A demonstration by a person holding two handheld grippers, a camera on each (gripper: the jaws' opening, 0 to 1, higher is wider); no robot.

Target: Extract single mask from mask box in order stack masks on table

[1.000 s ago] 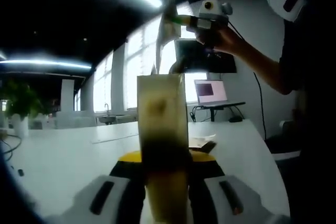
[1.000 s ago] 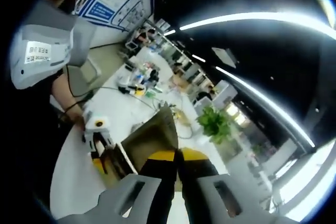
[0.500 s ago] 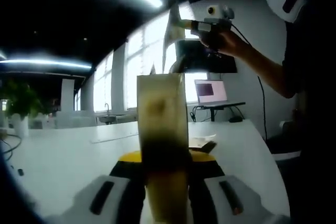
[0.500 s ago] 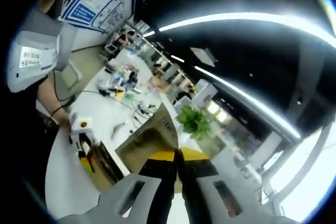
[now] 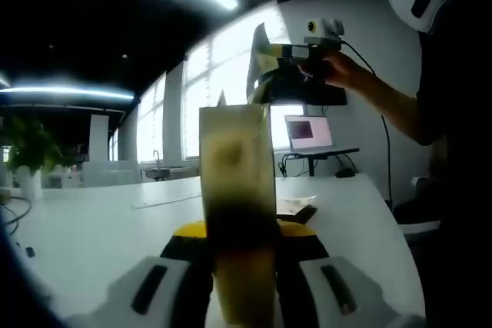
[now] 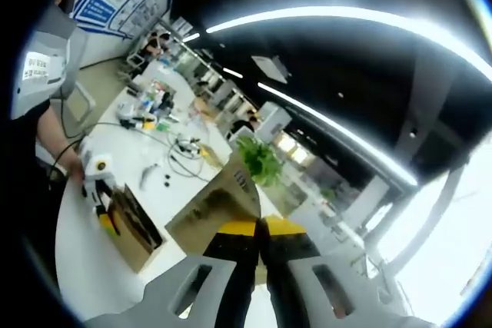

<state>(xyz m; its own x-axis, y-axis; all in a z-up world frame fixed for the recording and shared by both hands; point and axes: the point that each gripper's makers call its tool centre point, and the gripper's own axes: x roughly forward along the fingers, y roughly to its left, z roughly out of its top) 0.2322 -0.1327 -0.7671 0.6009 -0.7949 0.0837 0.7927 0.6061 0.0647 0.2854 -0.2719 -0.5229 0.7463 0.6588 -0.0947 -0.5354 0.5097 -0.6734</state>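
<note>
White table [image 5: 92,228] | one mask box [image 5: 234,213] | one mask [image 6: 219,209] | two grippers

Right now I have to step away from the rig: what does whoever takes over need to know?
Left gripper: shut on the mask box, held upright over the white table.
Right gripper: shut on a mask, raised high in the air; it is seen up by the windows in the left gripper view.
Done: this mask looks fully out of the box.
Left: lower the mask and lay it flat on the table, then pull the next one. I cannot make out a stack of masks on the table yet.
</note>
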